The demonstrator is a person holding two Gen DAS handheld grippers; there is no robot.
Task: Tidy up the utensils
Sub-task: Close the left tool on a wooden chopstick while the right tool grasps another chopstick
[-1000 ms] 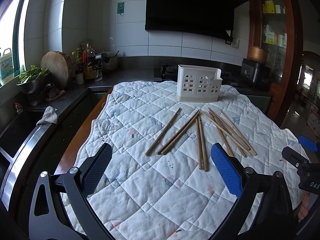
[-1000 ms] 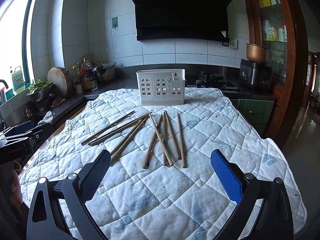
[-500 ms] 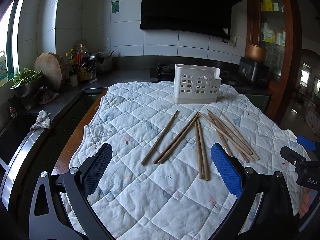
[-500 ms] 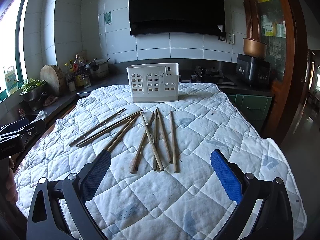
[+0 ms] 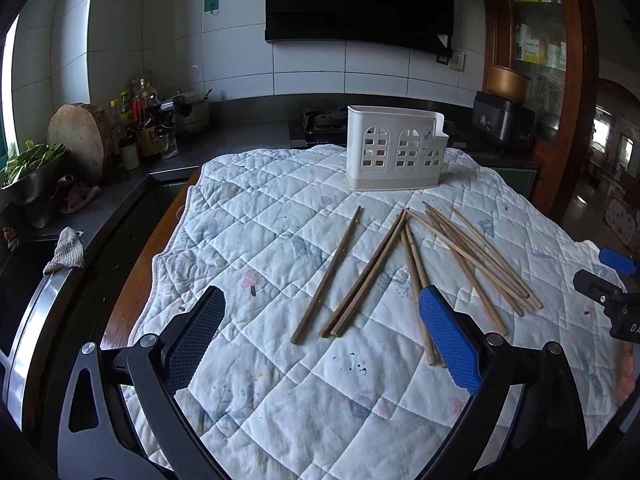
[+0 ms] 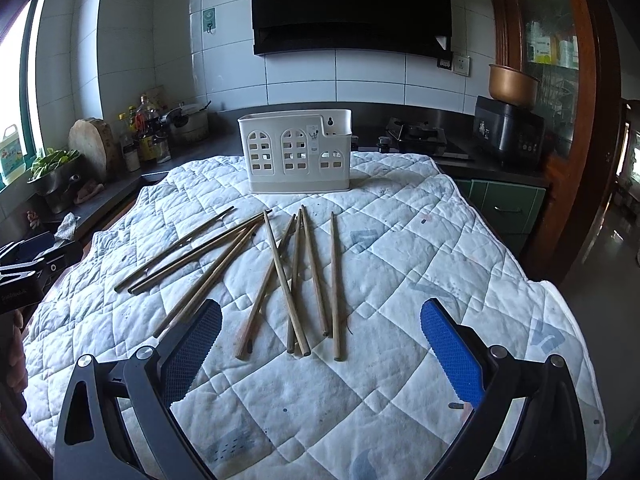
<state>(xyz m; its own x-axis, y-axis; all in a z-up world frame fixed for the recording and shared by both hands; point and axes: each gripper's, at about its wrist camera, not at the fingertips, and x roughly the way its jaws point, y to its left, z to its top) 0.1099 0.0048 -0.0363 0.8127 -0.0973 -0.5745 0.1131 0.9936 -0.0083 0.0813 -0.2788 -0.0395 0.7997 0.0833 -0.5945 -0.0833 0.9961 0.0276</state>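
Several wooden chopsticks [image 5: 372, 272] lie fanned out on a white quilted cloth [image 5: 248, 220]; they also show in the right wrist view [image 6: 280, 276]. A white plastic utensil holder [image 5: 394, 154] with window-shaped cutouts stands upright behind them, also in the right wrist view [image 6: 296, 156]. My left gripper [image 5: 320, 332] is open and empty, just short of the near chopstick ends. My right gripper [image 6: 320, 336] is open and empty above the near ends of the right-hand chopsticks. Each gripper shows at the edge of the other's view, the right one [image 5: 612, 296] and the left one [image 6: 24, 276].
A dark counter [image 5: 120, 192] runs along the left with a steel bowl of greens [image 5: 32, 176], a round wooden board [image 5: 78, 140], bottles [image 5: 144, 120] and a rag [image 5: 66, 250]. A stove [image 6: 416, 136] and black cooker [image 6: 508, 132] stand behind. The table's wooden edge [image 5: 140, 276] shows at left.
Both grippers have moved forward and lower toward the chopsticks, which now appear larger and nearer the fingertips. Both stay open. Chopsticks and holder have not moved.
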